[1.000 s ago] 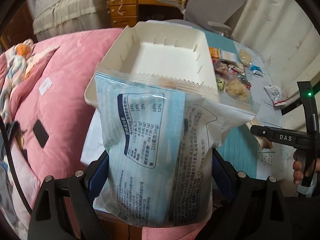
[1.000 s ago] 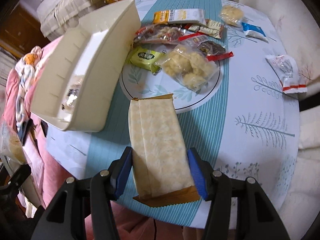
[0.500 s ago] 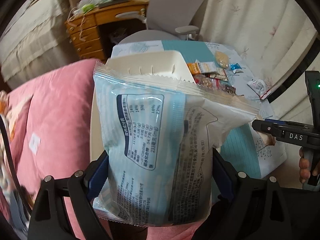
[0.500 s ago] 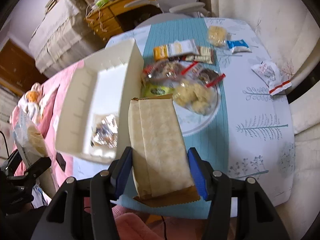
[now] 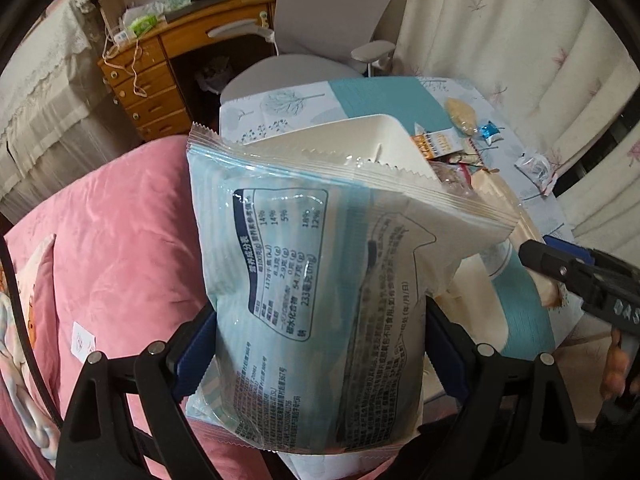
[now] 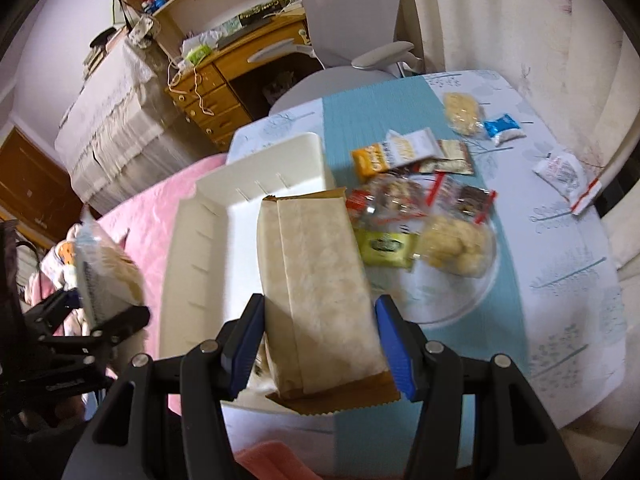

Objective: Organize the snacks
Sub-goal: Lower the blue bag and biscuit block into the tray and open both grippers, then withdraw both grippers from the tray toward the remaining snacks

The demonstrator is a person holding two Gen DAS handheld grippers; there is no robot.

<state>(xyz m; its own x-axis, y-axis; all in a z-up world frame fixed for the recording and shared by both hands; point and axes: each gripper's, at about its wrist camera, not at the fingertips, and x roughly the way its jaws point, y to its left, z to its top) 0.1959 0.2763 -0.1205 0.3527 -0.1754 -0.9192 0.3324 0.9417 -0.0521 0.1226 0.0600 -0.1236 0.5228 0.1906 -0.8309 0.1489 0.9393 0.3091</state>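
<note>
Pale-blue printed snack bag (image 5: pixel 320 300) sits clamped in the left tool (image 5: pixel 316 344); right tool (image 6: pixel 320 336) clamps a tan packet (image 6: pixel 316 288).

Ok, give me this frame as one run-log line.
left gripper: shut on pale blue plastic snack bag | right gripper: shut on tan paper packet | white plastic bin: beneath packet | loose snacks: on table

Snack pile (image 6: pixel 420 204) lies right of the bin (image 6: pixel 208 248) — both on the table (image 6: pixel 568 280).

Both tongs point steeply down: left tongs (image 5: pixel 320 344) clamped wide, right tongs (image 6: pixel 320 344) clamped narrower.
</note>
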